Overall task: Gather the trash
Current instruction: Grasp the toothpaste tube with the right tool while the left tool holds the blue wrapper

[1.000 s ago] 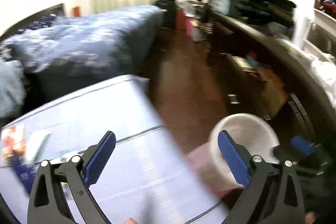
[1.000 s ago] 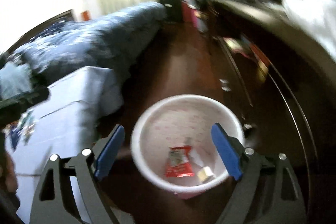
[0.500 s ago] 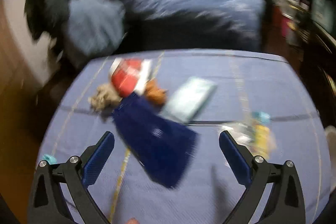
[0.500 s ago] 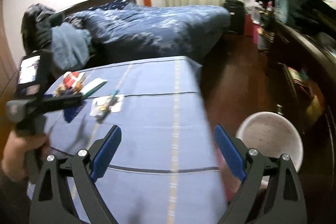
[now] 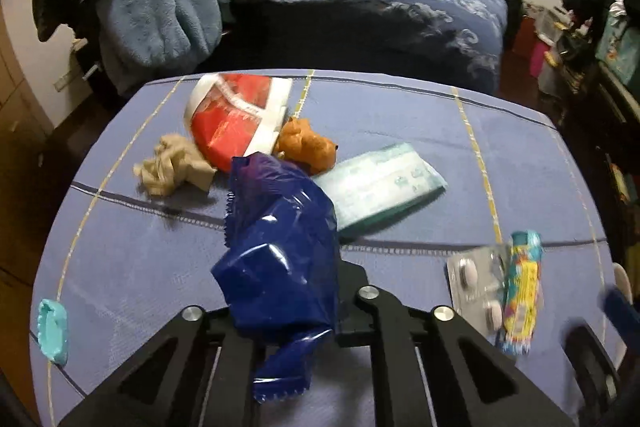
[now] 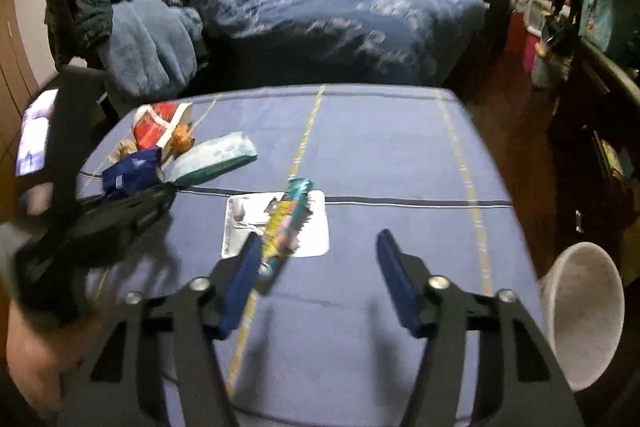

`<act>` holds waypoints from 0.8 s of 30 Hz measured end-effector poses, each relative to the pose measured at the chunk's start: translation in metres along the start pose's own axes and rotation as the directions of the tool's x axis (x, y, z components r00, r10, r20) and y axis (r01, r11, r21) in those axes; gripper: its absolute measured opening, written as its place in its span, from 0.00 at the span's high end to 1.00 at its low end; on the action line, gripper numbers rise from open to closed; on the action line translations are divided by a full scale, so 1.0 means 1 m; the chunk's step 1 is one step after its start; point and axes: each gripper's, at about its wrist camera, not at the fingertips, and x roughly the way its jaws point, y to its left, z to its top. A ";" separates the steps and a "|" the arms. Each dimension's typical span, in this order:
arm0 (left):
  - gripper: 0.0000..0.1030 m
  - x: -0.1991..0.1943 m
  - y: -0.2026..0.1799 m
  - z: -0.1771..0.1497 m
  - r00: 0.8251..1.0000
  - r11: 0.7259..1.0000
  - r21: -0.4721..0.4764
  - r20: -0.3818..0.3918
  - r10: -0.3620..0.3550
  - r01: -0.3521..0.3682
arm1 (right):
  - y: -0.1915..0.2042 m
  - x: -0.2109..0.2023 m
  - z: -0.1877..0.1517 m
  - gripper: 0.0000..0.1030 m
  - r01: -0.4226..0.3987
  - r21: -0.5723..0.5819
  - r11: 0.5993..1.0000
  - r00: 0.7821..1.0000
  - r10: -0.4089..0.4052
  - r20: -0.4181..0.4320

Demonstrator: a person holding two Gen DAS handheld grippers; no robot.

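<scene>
On a bench (image 5: 400,115) covered in blue cloth with yellow and dark stripes, a crinkled dark blue foil wrapper (image 5: 276,259) is pinched in the left tool (image 5: 280,323), whose jaws have just been closing and are now shut on its lower end. The wrapper is judged light, thin and slippery, best gripped at a flattened, crimped edge. The right tool (image 6: 316,279) is seen half open, its jaws having just been closing, with a narrow multicoloured wrapper (image 6: 286,223) beside its left finger and lying across a silver blister pack (image 6: 276,223); contact cannot be judged through blur. A white bin (image 6: 584,311) is cut off at the bench's right. The left tool's fingertips are hidden behind the foil.
</scene>
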 end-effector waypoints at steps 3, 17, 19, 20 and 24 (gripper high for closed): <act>0.93 -0.014 0.015 -0.007 0.999 0.999 -0.017 0.038 -0.031 0.031 | 0.012 0.018 0.004 0.46 -0.008 -0.008 1.000 0.999 0.008 -0.036; 0.92 -0.045 0.051 -0.018 0.992 0.997 -0.040 0.111 -0.058 0.062 | 0.021 0.027 0.003 0.83 -0.026 0.021 0.999 0.999 0.027 -0.036; 0.91 -0.046 0.049 -0.021 0.992 0.997 -0.042 0.110 -0.062 0.067 | 0.015 0.019 0.000 0.83 -0.040 0.042 0.998 0.999 0.042 -0.026; 0.91 -0.046 0.048 -0.021 0.992 0.997 -0.040 0.110 -0.062 0.067 | 0.012 0.016 -0.002 0.83 -0.047 0.050 0.998 0.999 0.048 -0.022; 0.90 -0.053 0.038 -0.027 0.991 0.997 -0.019 0.117 -0.069 0.072 | 0.000 -0.002 -0.010 0.83 -0.058 0.078 0.995 0.998 0.058 0.004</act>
